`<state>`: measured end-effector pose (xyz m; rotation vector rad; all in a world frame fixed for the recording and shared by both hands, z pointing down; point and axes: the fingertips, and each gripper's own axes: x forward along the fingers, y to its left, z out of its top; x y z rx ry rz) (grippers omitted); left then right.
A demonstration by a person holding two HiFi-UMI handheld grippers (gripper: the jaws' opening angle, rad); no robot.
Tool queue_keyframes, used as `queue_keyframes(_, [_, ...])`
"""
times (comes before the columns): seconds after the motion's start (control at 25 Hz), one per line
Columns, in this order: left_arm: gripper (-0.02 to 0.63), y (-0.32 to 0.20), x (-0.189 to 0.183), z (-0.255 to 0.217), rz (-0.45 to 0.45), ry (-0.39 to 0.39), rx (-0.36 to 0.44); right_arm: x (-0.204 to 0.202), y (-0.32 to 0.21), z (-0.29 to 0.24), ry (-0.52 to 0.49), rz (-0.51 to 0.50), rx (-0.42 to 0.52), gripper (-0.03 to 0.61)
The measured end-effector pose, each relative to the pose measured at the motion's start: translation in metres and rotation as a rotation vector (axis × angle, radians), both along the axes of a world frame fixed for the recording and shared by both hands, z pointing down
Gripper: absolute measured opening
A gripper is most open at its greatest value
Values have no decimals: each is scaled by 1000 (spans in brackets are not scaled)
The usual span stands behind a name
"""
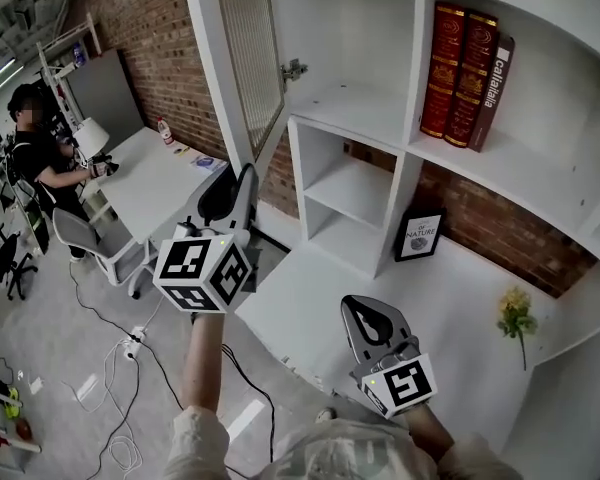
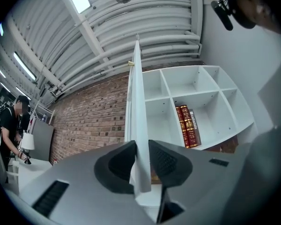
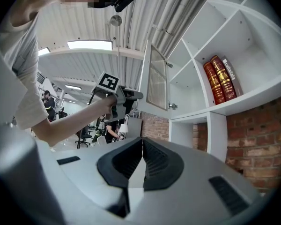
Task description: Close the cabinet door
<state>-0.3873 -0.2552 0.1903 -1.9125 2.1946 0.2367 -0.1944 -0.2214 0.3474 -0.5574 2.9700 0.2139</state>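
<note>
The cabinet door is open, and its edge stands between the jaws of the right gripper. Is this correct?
No. The cabinet door is open, but its edge stands between the jaws of the left gripper, as the left gripper view shows. The right gripper is shut and empty.

We look steeply down from a head camera, above both arms. It faces a white shelf unit (image 1: pixel 417 68) and its open cabinet door (image 1: pixel 250 58), both near. The camera on the left gripper (image 1: pixel 243 180) sits just behind its jaws. It tilts slightly upward and looks along the door's edge from very close, with the ceiling beyond. The camera on the right gripper (image 1: pixel 368 313) sits further right and further back from the door. It also tilts upward and takes in the left gripper. All three views share the door, the shelves and the red books (image 1: pixel 460 73).
</note>
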Motion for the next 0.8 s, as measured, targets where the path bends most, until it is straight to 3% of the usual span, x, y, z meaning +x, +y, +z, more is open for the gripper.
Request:
queue_keyframes(0.2, [111, -15, 25, -1, 70, -16, 12, 9, -7, 3, 5, 38, -6, 17])
queue_keyframes(0.56, [139, -46, 66, -1, 98, -87, 20, 46, -29, 10, 21, 169, -24, 17])
queue_keyframes(0.8, [141, -80, 100, 0, 184, -88, 1, 68, -41, 9, 16, 251, -19, 17])
